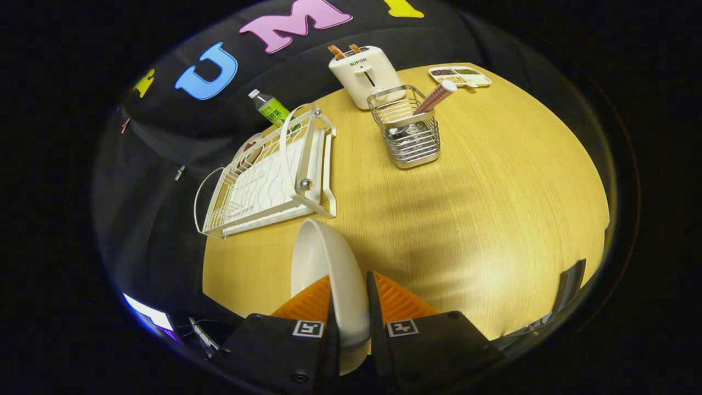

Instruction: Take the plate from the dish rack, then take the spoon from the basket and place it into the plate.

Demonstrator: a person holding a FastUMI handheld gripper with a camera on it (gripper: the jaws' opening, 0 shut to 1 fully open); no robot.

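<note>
While the plate (329, 274) stands on edge between the two fingers (307, 302), the jaws are pinching its rim, one finger on each face, so it is held upright above the near part of the bench (493, 219). Its hollow side faces the rack (269, 175), and its lower edge dips down between the gripper (349, 296) bodies, where I cannot tell how far it reaches.

Just beyond the plate, to the left, lies the white wire rack, sitting at the bench's left edge with one handle loop hanging past it. Its slots hold nothing that can be made out.

Farther ahead and slightly right of the fingers stands the metal basket (408, 137), well apart from the rack. A spoon (433, 97) leans in it, its checked handle sticking up and tilted to the right, while the bowl end sits low inside behind the wires.

Behind the basket, nearly touching it, is a pale toaster (364, 74) with two slices (344, 50) poking from the top. To the right of the toaster, near the far edge, lies a small divided tray (459, 75). A green-labelled bottle (270, 108) stands behind the rack's far corner.
</note>
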